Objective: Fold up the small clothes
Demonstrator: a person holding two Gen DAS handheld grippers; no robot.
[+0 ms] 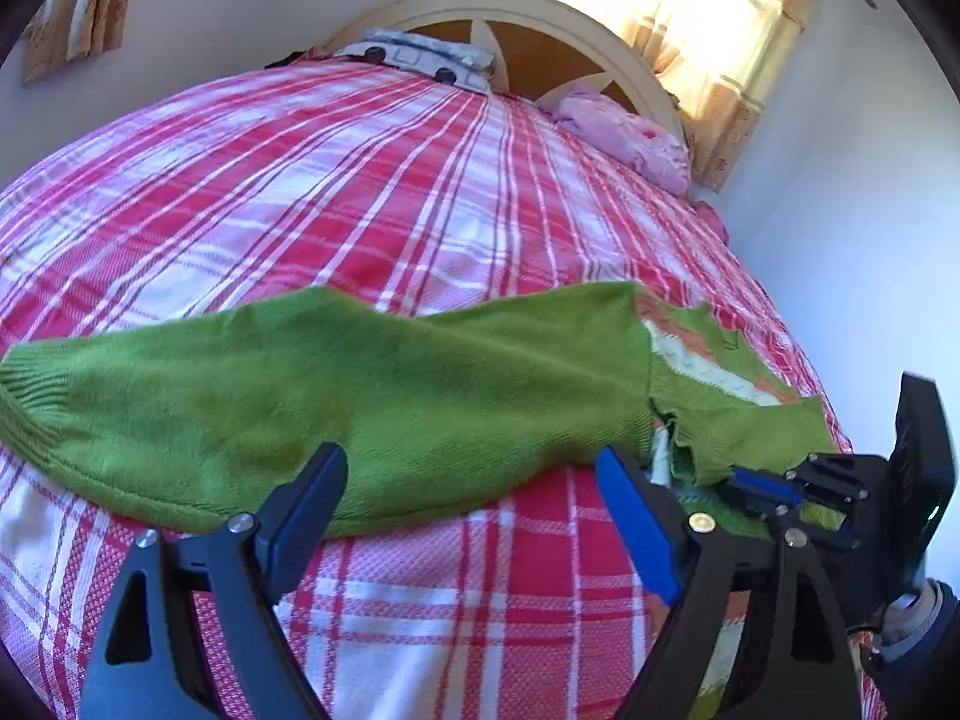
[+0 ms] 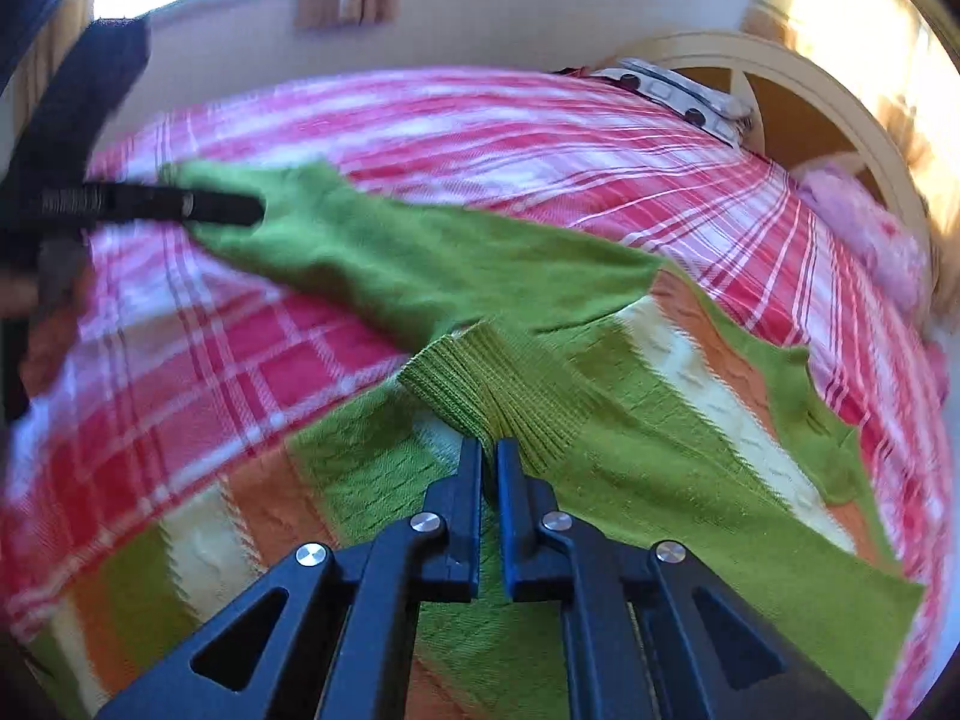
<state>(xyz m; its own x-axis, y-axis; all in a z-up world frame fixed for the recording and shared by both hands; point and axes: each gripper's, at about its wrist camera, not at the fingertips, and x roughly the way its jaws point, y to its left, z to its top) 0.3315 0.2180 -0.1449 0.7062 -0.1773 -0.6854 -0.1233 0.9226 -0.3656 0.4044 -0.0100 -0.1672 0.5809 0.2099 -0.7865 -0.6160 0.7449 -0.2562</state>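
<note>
Wide bed under a red, pink and white plaid cover, cream arched headboard at the far end. Spread across the near part: green knit sweater with orange and cream stripes, one sleeve stretched out flat. Near the headboard, patterned grey-and-white folded cloth, perhaps a pillow, and crumpled pink fabric beside it.

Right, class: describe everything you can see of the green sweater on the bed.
The green sweater is a small knit with orange and cream cable stripes across its body and ribbed cuffs. It lies flat on the red plaid bedspread, one plain green sleeve stretched sideways. The right gripper has its jaws shut at a ribbed cuff; the left gripper is open.
</note>
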